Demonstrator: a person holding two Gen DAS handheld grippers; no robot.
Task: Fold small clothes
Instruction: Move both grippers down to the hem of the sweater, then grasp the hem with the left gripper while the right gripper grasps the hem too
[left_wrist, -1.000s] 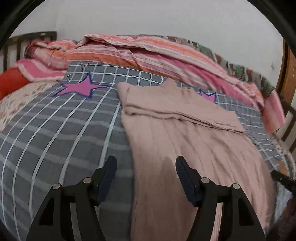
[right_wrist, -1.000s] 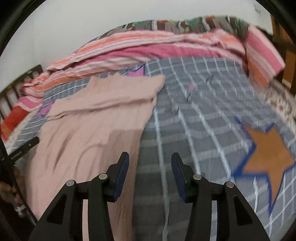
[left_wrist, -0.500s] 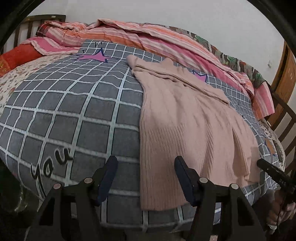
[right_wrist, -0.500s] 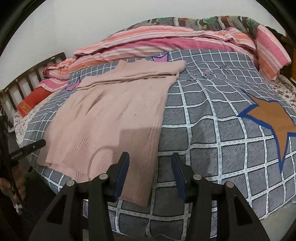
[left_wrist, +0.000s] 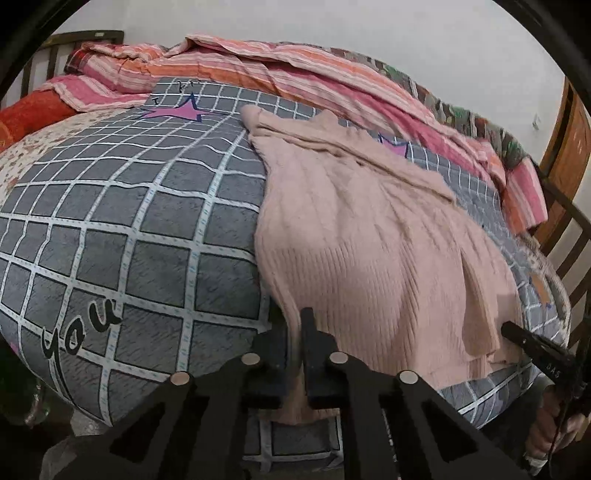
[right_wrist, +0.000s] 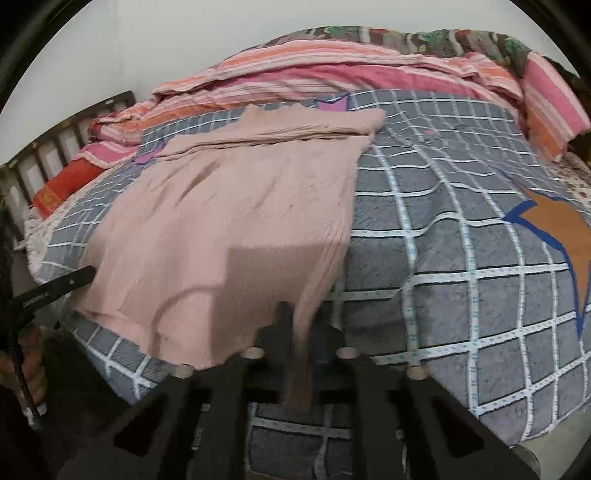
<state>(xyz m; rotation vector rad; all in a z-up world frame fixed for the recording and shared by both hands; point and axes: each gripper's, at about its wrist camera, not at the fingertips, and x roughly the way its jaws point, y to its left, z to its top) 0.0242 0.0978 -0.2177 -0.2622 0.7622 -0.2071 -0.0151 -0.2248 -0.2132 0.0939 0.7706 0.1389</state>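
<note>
A pink ribbed knit garment (left_wrist: 369, 236) lies flat on the grey checked bed cover (left_wrist: 147, 221), its sleeves folded across the far end. My left gripper (left_wrist: 295, 332) is shut on the garment's near left hem corner at the bed's edge. My right gripper (right_wrist: 301, 325) is shut on the near right hem corner of the same garment (right_wrist: 229, 206). Each gripper shows at the side of the other's view, the right one in the left wrist view (left_wrist: 535, 350) and the left one in the right wrist view (right_wrist: 55, 288).
A heap of pink and orange striped bedding (left_wrist: 295, 70) lies along the far side of the bed by the wall. A red pillow (left_wrist: 29, 110) sits far left. A wooden bed frame (left_wrist: 565, 147) stands at the right. The grey cover (right_wrist: 461, 240) extends right with an orange star.
Both grippers have dropped to the near hem of the garment and closed on its two corners. They were open above the cloth before.
</note>
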